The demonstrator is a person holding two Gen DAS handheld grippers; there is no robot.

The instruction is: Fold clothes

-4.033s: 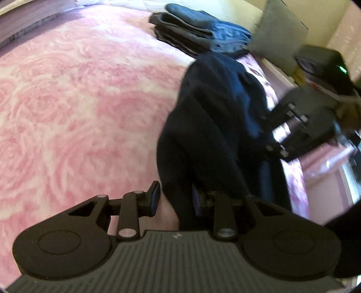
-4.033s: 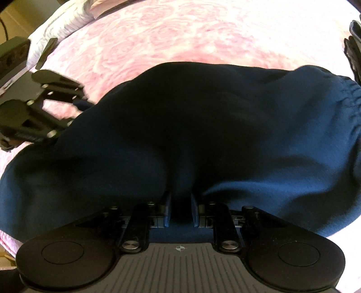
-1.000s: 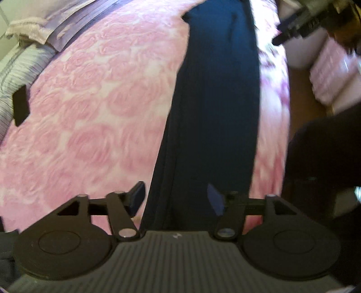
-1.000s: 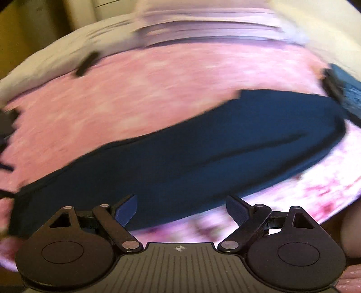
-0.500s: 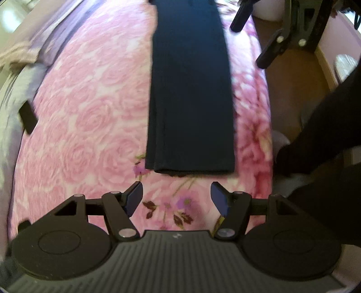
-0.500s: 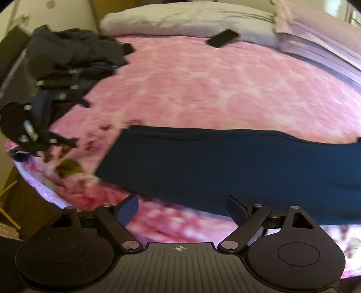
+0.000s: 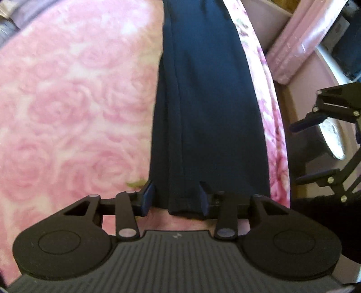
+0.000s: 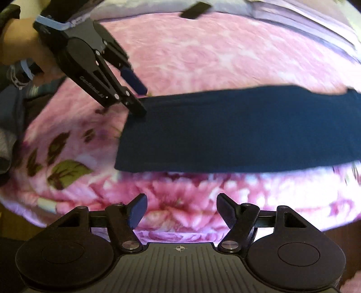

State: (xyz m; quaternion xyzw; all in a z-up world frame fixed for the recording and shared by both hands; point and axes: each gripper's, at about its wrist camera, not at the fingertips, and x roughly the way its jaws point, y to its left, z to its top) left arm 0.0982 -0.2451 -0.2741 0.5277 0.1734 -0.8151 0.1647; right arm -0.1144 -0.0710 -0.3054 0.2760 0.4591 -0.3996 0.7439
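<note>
In the left wrist view, the left tool is seen low over the near end of the trousers, its fingers set apart on either side of the hem's left part, with the cloth lying between them and not yet pinched; the gap is middling, neither wide nor closed. The trousers are laid flat and folded lengthwise into a long dark navy strip on the bed, running away from the tool along the edge of the pink rose-patterned blanket. A seam is seen running down the strip's left side. Off to the right, beyond the bed's edge, the right tool is held in the air with its fingers spread. In the right wrist view, the right tool is shown wide open and empty, hovering over the flowered border of the blanket, clear of the cloth. Past it, the trousers stretch across the view from left to right. At their left end, the left tool is angled down onto the far corner of the hem. Farther back, a small dark flat object is seen lying near the top of the bed.
</note>
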